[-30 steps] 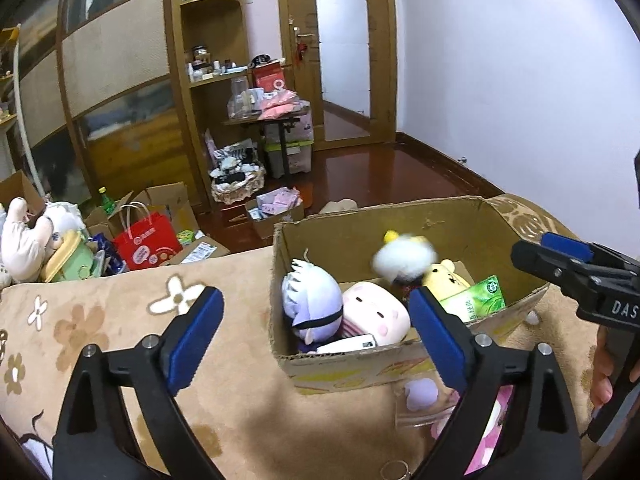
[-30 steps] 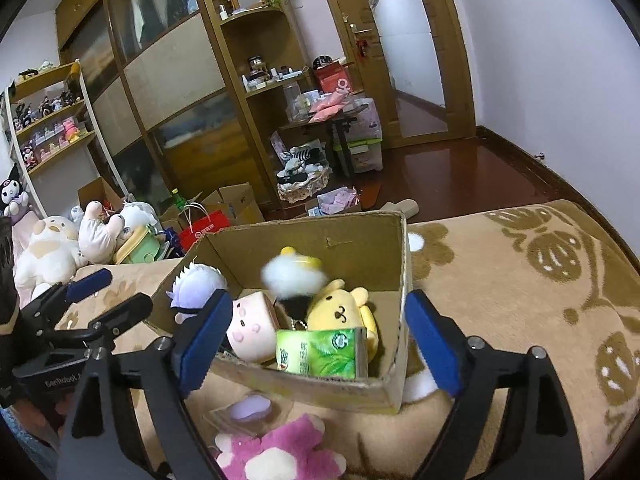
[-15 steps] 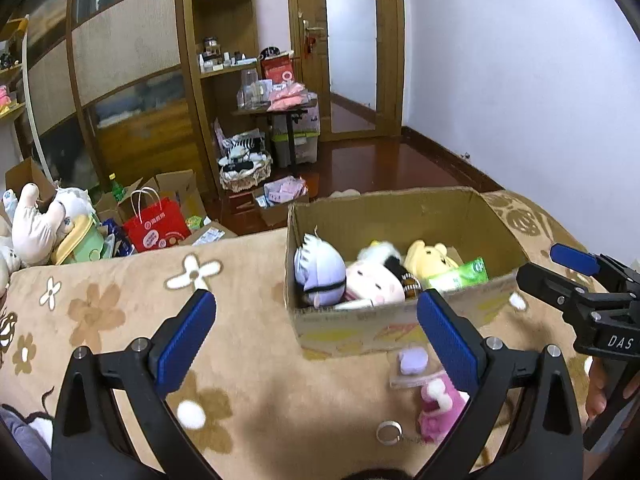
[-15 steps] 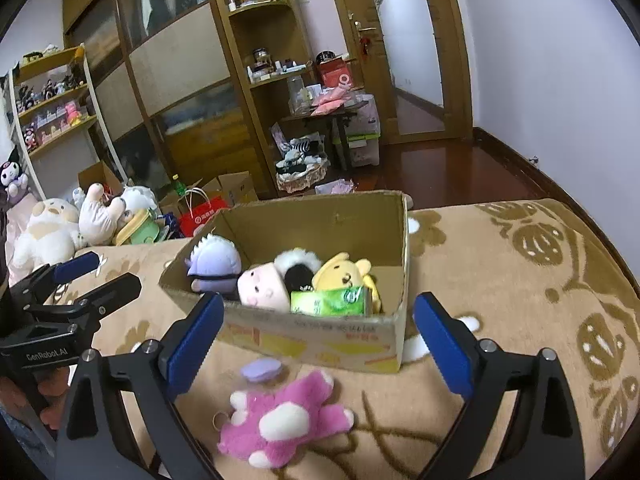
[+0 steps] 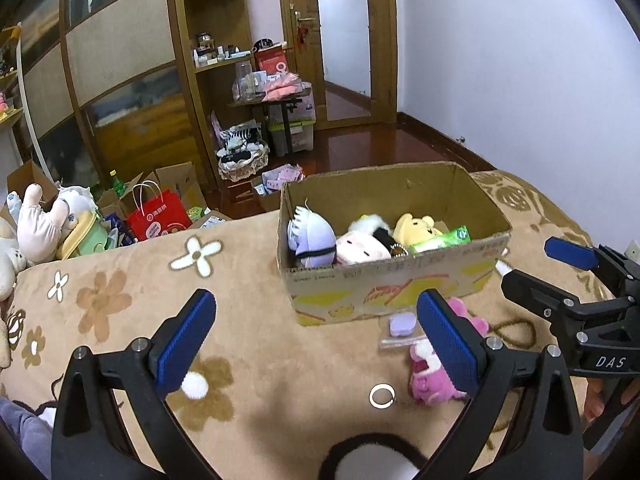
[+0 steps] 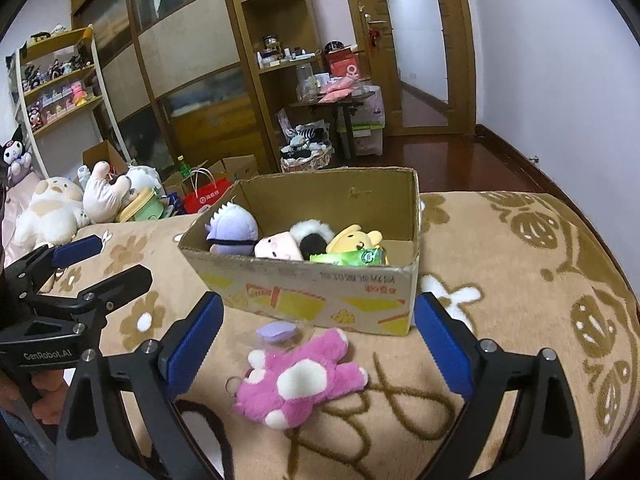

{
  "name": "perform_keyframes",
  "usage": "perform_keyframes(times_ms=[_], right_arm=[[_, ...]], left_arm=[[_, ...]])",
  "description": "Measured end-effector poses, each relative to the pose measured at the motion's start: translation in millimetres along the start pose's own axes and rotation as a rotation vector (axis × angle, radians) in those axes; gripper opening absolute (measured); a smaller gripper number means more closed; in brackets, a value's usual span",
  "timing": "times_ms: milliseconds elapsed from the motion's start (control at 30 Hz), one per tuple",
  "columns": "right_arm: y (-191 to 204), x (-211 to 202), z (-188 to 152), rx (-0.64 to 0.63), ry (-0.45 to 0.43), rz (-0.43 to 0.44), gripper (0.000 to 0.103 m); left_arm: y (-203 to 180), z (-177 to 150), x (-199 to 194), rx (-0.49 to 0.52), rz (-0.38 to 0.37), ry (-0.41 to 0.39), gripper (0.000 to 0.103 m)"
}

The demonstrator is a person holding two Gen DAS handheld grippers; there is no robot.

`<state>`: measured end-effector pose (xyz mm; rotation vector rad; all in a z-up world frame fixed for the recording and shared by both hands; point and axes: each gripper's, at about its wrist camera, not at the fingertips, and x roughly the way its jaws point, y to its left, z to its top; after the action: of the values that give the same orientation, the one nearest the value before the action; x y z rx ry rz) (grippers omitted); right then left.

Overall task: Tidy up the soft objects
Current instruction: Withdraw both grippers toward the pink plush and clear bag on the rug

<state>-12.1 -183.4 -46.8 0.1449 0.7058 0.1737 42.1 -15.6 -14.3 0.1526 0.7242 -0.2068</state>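
Cardboard forms the open box (image 6: 320, 292), a rectangular carton with creased, slightly dented walls and yellow and red print on its near side, set on a plush beige blanket (image 6: 520, 280) patterned with brown and white flowers. 4 soft toys are packed inside against the near wall: a lilac round-headed plush (image 6: 234, 230) with a spiky fringe at the left end, a pale pink plush (image 6: 278, 248), a fluffy black-and-white plush (image 6: 312, 236), and a yellow bear plush (image 6: 354, 240) toward the right, with a glossy green packet (image 6: 348, 257) propped in front of the bear.

Just outside the near wall of the box, a shaggy pink plush (image 6: 300, 380) with white patches is laid flat on the blanket, a small metal ring at its head end. A smooth lilac oval piece (image 6: 276, 331) in clear wrapping is seen between that plush and the box.

The right gripper (image 6: 318, 346) is held over the pink plush with its ribbed blue pads spread nearly to their widest, having just been opening; the plush lies below the gap and is not pressed by either pad. The left gripper (image 5: 316, 338) is likewise spread wide, with nothing held, over the blanket before the near left corner of the box.
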Motion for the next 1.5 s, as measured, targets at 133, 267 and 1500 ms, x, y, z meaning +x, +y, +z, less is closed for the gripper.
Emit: perform_keyframes(times_ms=[133,267,1500], right_arm=[[6,-4,-5,-0.012,0.008,-0.009,0.1],[11,-6,-9,-0.021,0.021,-0.016,0.1],[2,38,-25,0.04,0.136,-0.043,0.1]], left_arm=[[-1,-5,-5,0.002,-0.017,0.009,0.1],[-1,-8,-8,0.002,-0.023,0.019,0.1],[0,4,64,-0.059,-0.161,0.162,0.1]])
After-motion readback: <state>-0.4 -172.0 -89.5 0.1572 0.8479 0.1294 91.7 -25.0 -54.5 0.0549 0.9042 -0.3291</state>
